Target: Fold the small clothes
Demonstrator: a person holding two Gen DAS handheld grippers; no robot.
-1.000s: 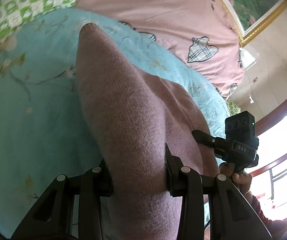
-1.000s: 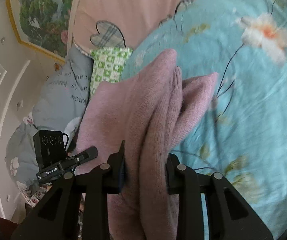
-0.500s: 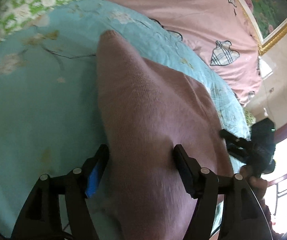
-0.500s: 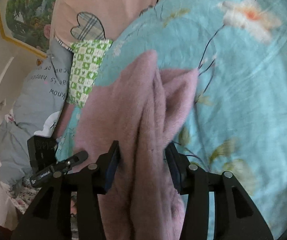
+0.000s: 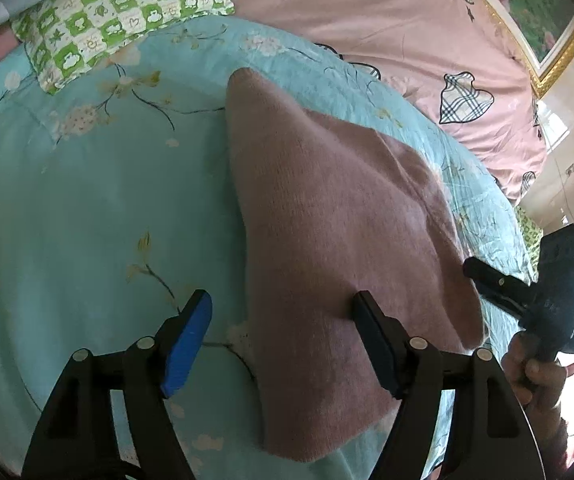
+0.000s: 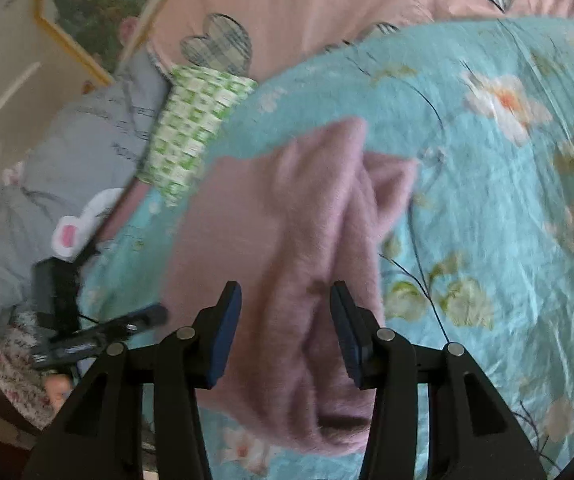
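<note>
A pink knitted garment (image 5: 327,220) lies folded on the teal floral bedspread (image 5: 87,208). My left gripper (image 5: 283,320) is open, its jaws wide apart; the garment's near edge lies between them, loose. In the right wrist view the same garment (image 6: 287,240) lies in thick folds. My right gripper (image 6: 285,312) is open, with the folds between its pads and a gap on each side. The right gripper also shows in the left wrist view (image 5: 535,292), held in a hand.
A green-and-white checked pillow (image 5: 119,4) lies at the head of the bed. A pink sheet with plaid hearts (image 5: 387,24) lies beyond. A grey cushion (image 6: 87,140) and a framed picture (image 6: 99,4) are at the left. The left gripper shows blurred (image 6: 87,320).
Both grippers have opened and let go of the pink garment, which now lies on the bedspread. Both have drawn back a little from it.
</note>
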